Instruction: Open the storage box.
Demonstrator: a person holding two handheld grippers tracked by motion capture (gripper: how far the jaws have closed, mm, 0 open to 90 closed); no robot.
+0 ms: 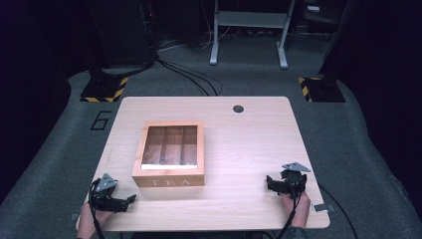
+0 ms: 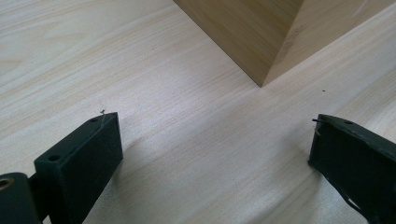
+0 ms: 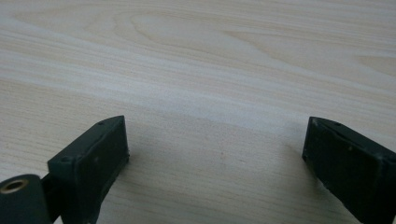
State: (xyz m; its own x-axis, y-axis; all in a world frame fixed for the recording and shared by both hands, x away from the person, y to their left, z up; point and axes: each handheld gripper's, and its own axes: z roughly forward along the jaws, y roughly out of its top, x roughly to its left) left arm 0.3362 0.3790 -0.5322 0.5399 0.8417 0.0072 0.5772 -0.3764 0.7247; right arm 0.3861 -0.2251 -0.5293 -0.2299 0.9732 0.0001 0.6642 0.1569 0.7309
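A wooden tea box with a clear window lid and "TEA" on its front sits left of centre on the light wooden table. Its lid is down. My left gripper rests low at the table's front left, open and empty, just off the box's near left corner. That corner of the box rises ahead of the jaws in the left gripper view, where the left gripper spans bare wood. My right gripper sits at the front right, open. In its own view the right gripper holds nothing.
A dark round cable hole sits near the table's far edge. Beyond the table, on the grey carpet, are cables, a white desk frame and yellow-black striped stand bases. A person's hands come in at the bottom edge.
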